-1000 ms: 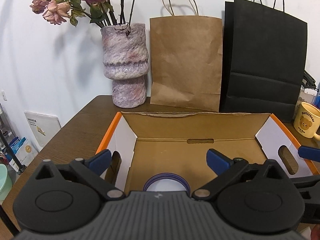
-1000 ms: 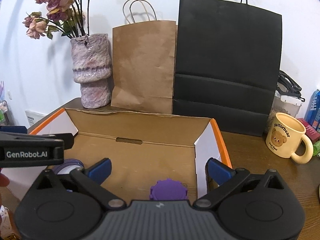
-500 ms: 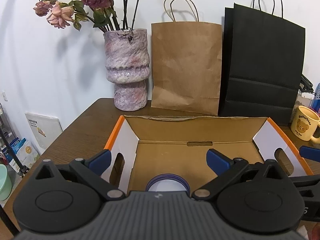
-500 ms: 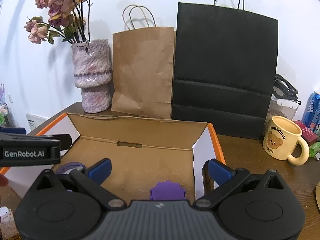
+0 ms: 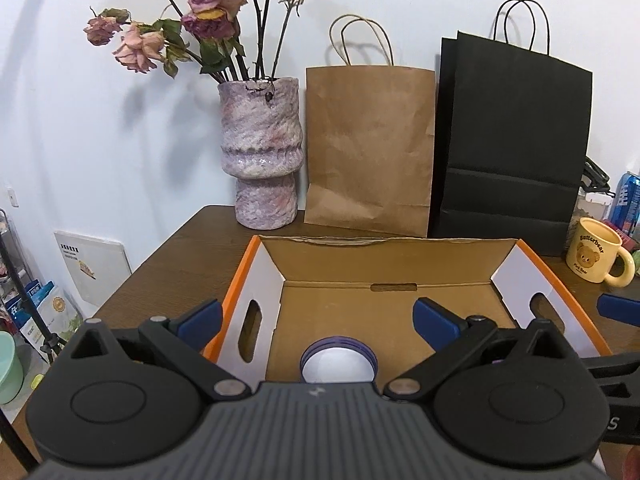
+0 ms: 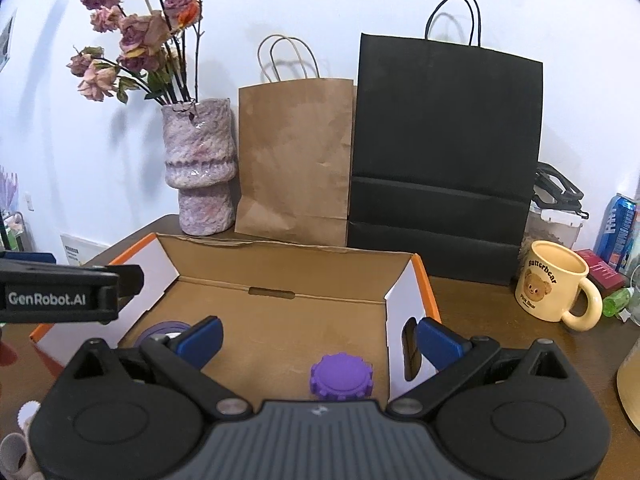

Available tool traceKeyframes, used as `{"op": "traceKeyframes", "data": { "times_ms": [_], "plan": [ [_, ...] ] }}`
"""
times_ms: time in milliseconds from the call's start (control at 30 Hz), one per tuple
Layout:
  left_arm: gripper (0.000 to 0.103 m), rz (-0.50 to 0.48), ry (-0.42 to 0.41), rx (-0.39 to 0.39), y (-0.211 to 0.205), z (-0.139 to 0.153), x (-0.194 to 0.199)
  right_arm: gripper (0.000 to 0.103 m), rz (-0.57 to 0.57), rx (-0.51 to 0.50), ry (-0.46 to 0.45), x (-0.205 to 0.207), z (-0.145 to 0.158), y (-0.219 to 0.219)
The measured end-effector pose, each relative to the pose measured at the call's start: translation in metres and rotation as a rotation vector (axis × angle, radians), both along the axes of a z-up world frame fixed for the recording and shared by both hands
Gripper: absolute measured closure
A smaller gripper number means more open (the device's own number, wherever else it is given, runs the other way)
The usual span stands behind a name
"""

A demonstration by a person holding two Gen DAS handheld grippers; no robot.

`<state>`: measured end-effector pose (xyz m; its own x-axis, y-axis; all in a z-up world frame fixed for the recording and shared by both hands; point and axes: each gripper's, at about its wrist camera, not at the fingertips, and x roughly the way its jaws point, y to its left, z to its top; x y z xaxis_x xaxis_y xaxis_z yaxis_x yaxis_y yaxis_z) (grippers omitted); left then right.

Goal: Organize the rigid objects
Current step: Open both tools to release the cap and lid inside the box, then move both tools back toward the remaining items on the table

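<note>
Both tools, left tool (image 5: 316,318) & right tool (image 6: 318,336), gape wide, empty. In the cardboard box (image 6: 280,276): ridged purple cap (image 6: 341,376), purple-rimmed white lid (image 5: 338,364) w/ it.

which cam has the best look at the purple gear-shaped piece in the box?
Right wrist. The purple gear-shaped piece sits on the cardboard box floor between the open right tool's fingers, toothed rim clear. Left wrist doesn't show it; only the purple-rimmed ring appears there.
</note>
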<state>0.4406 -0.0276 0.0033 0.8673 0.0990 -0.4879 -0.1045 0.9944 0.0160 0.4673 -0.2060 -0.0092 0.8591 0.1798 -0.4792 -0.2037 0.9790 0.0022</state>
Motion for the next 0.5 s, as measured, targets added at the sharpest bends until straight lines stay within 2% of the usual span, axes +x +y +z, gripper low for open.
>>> {"op": "traceKeyframes", "data": {
  "times_ms": [500],
  "plan": [
    [0.000,-0.016,-0.013,0.006,0.006,0.006,-0.056,0.000,-0.004,0.028,-0.026,-0.058,0.007,-0.002]
  ]
}}
